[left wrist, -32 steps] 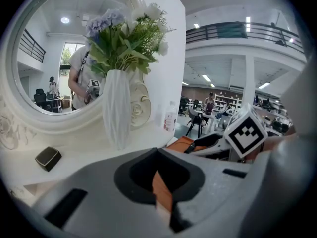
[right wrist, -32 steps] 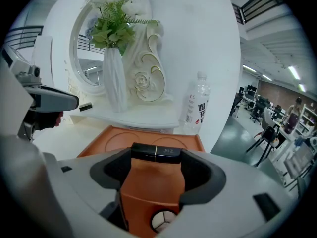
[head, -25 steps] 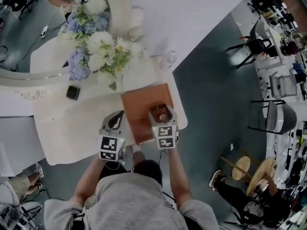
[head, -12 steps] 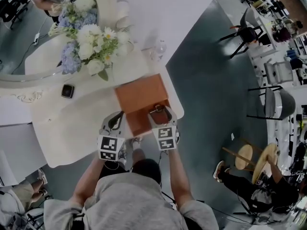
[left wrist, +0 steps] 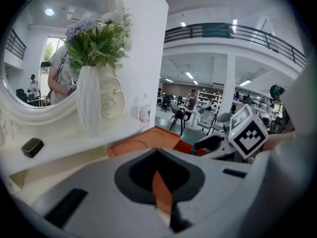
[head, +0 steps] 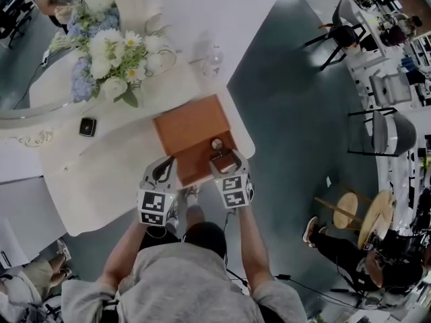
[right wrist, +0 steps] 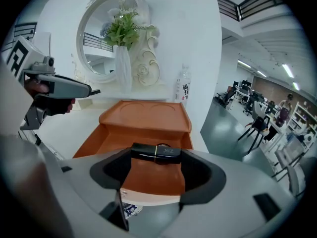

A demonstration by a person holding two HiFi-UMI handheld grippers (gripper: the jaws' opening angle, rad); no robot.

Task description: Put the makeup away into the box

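In the lower middle of the head view we see the right gripper (head: 223,163) over the near right part of the open orange box (head: 190,128). In its own view, its jaws are clamped on a black tube (right wrist: 156,152) that lies crosswise between them, over the box floor. A small round thing (head: 217,143) lies in the box just beyond, and the left gripper (head: 161,171), at the left of the box over the white table (head: 94,180), has its jaws almost together with nothing between them
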